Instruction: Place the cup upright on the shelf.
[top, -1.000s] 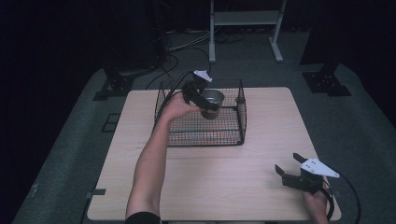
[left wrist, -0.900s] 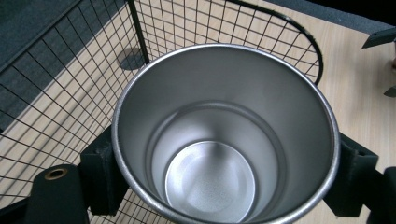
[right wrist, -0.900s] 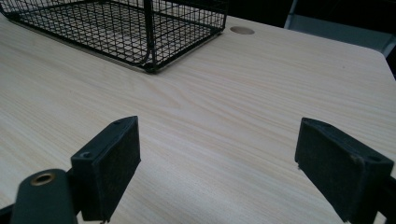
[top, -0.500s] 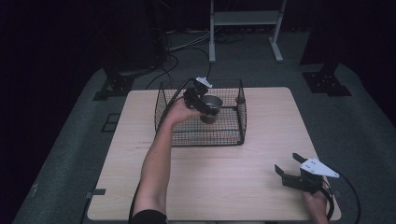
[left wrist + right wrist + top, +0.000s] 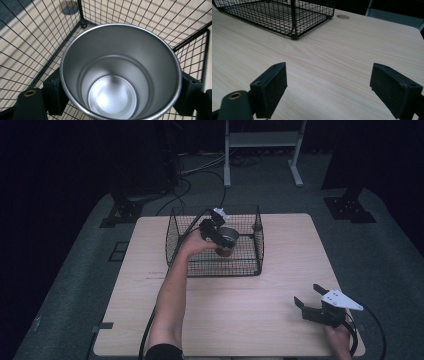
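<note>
Steel cup [image 5: 120, 75] clamped between left tongs [image 5: 218, 234], over wire basket [image 5: 257, 232].

the high view is dim, its surroundings almost black, with only the pale desk [image 5: 280, 270] lit from above. the left gripper view is bright and sharp, soft glare pooling on the steel cup [image 5: 120, 75] floor. in the right gripper view the near jaws blur slightly; wire basket [image 5: 287, 12] shadows fall softly.
</note>
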